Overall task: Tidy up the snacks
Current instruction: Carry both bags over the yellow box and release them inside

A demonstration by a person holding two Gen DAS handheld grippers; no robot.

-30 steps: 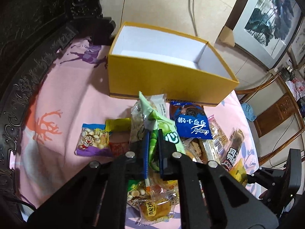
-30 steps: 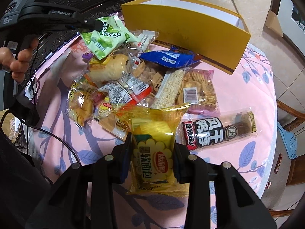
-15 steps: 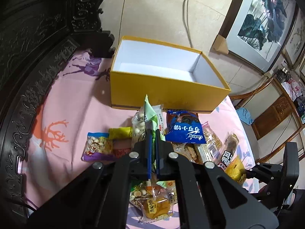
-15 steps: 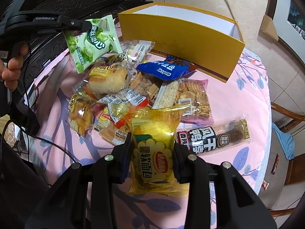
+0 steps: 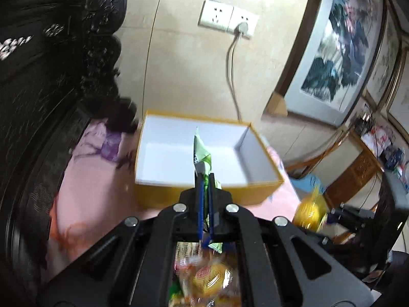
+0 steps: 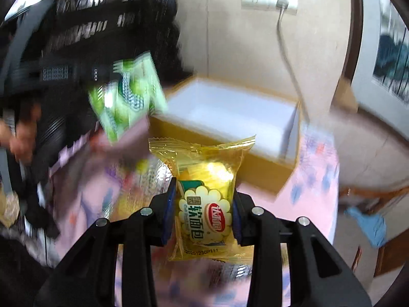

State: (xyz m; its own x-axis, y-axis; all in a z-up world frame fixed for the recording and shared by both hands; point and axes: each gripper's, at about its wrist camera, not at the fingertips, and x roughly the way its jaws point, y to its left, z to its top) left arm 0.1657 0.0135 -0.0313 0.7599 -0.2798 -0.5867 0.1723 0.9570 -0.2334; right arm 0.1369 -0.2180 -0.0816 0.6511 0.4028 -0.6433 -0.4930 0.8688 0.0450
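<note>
The left claw [image 5: 204, 176] is seen clamped fully onto a thin green snack packet [image 5: 202, 151], which is held edge-on in front of the open yellow box [image 5: 163, 193]; the right claw [image 6: 204, 204] is closed narrowly on a yellow soft-bread packet [image 6: 204, 179], held upright with its crimped top toward the box. The box's white interior is seen bare, and it is set on a pink-clothed desk [image 5: 87, 179]. Behind, dark carved furniture [image 5: 51, 64], a wall socket [image 5: 227, 18] with a cord, and a framed painting [image 5: 340, 51] are noted.

Beige tiled wall [image 5: 179, 64], white socket plates [image 5: 227, 19], framed ink painting [image 5: 340, 51], dark carved furniture [image 5: 51, 76] left.
</note>
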